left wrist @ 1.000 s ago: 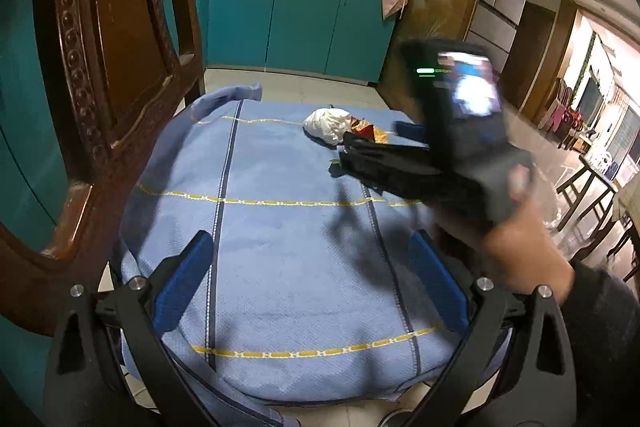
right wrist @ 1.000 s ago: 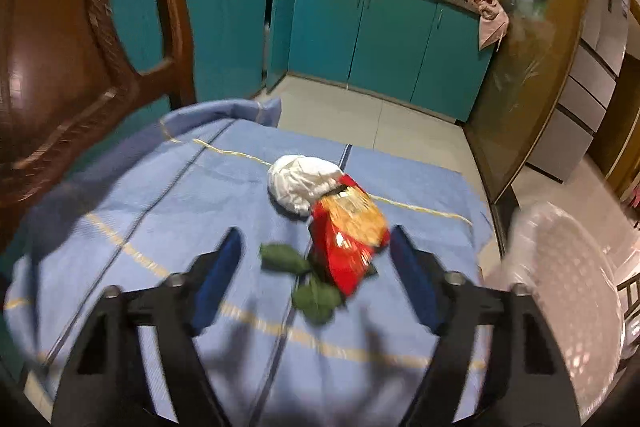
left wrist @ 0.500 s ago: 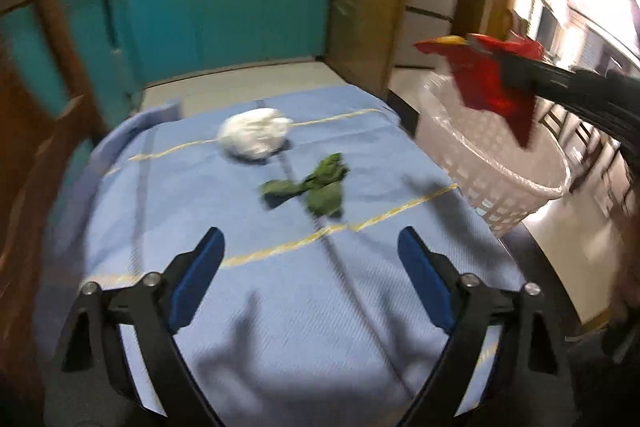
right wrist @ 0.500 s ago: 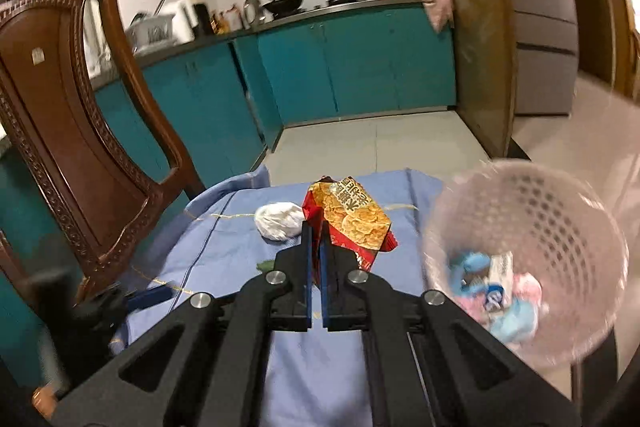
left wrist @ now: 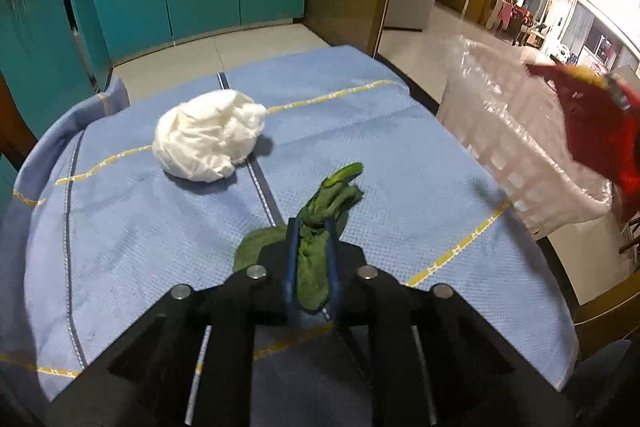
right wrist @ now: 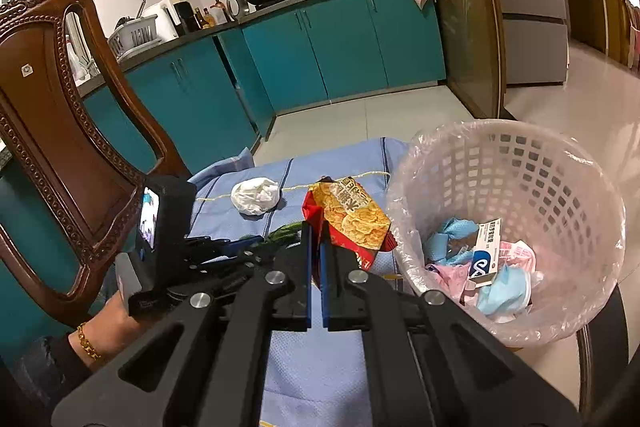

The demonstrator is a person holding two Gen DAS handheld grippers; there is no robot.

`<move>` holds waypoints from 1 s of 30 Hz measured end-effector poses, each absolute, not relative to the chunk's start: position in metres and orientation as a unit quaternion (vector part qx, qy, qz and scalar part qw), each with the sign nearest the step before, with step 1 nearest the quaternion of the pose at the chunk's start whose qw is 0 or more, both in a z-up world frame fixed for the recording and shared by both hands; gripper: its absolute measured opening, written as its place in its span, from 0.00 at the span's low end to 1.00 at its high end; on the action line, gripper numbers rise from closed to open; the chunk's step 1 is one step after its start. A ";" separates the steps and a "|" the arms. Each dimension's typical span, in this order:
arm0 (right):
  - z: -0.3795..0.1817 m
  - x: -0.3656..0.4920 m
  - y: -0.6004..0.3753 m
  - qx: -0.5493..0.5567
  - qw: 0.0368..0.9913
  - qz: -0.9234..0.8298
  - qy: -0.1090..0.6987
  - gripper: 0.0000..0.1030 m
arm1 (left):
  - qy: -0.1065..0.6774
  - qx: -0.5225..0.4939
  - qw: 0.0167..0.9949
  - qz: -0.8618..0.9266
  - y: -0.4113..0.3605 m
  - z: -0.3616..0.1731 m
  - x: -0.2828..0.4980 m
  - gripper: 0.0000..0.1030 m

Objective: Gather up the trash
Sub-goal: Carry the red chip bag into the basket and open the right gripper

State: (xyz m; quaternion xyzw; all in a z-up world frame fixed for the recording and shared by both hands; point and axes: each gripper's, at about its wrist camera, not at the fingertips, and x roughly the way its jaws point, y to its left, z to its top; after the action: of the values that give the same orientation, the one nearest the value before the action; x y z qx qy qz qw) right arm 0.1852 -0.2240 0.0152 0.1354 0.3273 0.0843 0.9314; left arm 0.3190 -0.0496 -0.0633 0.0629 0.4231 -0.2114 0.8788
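Observation:
My left gripper (left wrist: 311, 227) is shut on green leafy scraps (left wrist: 320, 211) that lie on the blue tablecloth (left wrist: 120, 227). A crumpled white tissue (left wrist: 208, 135) lies beyond them; it also shows in the right wrist view (right wrist: 255, 195). My right gripper (right wrist: 315, 227) is shut on a red snack bag (right wrist: 352, 215) and holds it in the air just left of the white plastic-lined basket (right wrist: 560, 163). The snack bag (left wrist: 600, 127) shows blurred over the basket (left wrist: 520, 155) in the left wrist view. The left gripper (right wrist: 224, 247) also shows in the right wrist view.
The basket holds several pieces of blue, pink and white trash (right wrist: 480, 259). A carved wooden chair (right wrist: 60, 131) stands at the table's left side. Teal kitchen cabinets (right wrist: 340, 47) and tiled floor lie beyond the table.
My left gripper has moved forward and closed on the green scraps. My right gripper has carried the snack bag closer to the basket.

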 end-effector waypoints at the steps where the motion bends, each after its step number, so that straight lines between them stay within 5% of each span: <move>1: 0.015 0.186 -0.223 0.136 0.931 0.085 0.329 0.04 | 0.416 0.060 0.882 -0.215 -0.048 -0.058 0.314 0.12; 11: 0.022 0.176 -0.194 0.089 0.936 0.110 0.321 0.04 | 0.330 -0.017 0.925 -0.190 0.008 0.033 0.209 0.12; 18: 0.019 0.133 -0.155 0.026 0.945 0.109 0.308 0.04 | 0.327 -0.061 0.939 -0.089 0.042 0.023 0.134 0.13; 30: 0.014 0.113 -0.147 0.013 0.944 0.102 0.312 0.04 | 0.330 -0.050 0.939 -0.080 0.038 0.016 0.128 0.13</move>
State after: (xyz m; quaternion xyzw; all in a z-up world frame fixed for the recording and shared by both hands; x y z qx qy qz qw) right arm 0.1135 -0.1470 0.0142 0.0130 0.3125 0.1022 0.9443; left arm 0.1281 0.0385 0.0165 -0.0497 0.3301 -0.0805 0.9392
